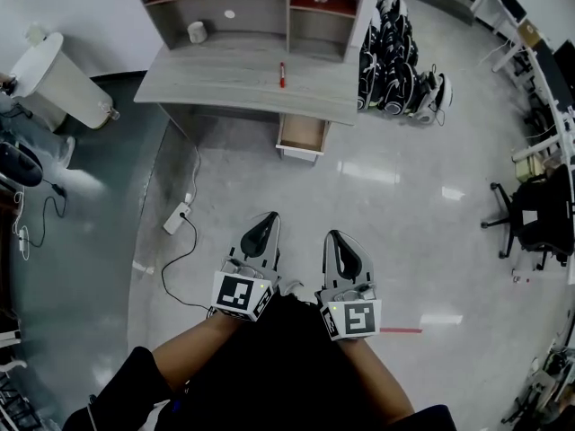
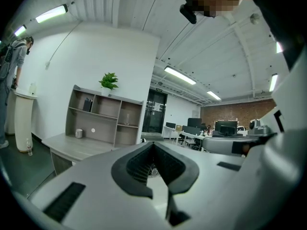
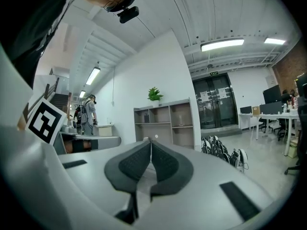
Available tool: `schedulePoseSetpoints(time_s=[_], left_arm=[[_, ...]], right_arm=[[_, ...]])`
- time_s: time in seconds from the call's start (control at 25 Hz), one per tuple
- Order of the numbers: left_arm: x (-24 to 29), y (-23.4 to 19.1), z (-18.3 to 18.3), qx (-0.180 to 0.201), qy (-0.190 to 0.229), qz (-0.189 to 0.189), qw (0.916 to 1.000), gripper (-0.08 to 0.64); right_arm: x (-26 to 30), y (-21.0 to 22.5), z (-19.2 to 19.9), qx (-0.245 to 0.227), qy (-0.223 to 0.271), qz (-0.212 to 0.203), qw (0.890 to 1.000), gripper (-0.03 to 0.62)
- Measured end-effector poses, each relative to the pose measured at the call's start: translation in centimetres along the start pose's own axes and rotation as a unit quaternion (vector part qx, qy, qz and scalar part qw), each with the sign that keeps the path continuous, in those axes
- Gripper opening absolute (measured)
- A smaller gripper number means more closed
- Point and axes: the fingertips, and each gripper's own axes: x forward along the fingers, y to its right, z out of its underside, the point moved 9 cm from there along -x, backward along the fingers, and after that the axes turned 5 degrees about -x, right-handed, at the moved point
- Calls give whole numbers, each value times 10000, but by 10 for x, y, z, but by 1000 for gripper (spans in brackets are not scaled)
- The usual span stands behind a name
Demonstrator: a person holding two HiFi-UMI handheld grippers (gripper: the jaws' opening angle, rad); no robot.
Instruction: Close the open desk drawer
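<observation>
A grey desk (image 1: 225,83) with a shelf unit stands at the far side of the room. Its drawer (image 1: 301,136) is pulled out toward me under the desk's right end. My left gripper (image 1: 270,215) and right gripper (image 1: 331,235) are held side by side low in the head view, well short of the drawer, both shut with nothing between the jaws. In the left gripper view the desk (image 2: 72,145) shows beyond my left gripper (image 2: 153,144). The right gripper view shows the shelf unit (image 3: 165,123) beyond my right gripper (image 3: 150,142).
A red marker (image 1: 281,74) and a white cup (image 1: 197,32) lie on the desk. A power strip (image 1: 176,218) with its cable lies on the floor at left. Bags (image 1: 395,65) are piled right of the desk. A white bin (image 1: 56,81) stands left, office chairs (image 1: 530,218) right.
</observation>
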Motion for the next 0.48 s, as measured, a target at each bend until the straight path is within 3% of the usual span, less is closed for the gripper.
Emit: schedulePoseSetpoints(time_s=[0.16,0.32,0.48], left_arm=[[28,-23,-6,-41,-47,-71,10000,14],[57,-51,-9,-193,-146,-248,9994,14],[83,-75,-17,-119,-131,-174,9997,14]], right_arm=[[30,11,1,42,-128,3,9999,18],[70,21,-5,360,-3,-293,9989,18],[108,29,-11,148,-121,-216,9996,18]])
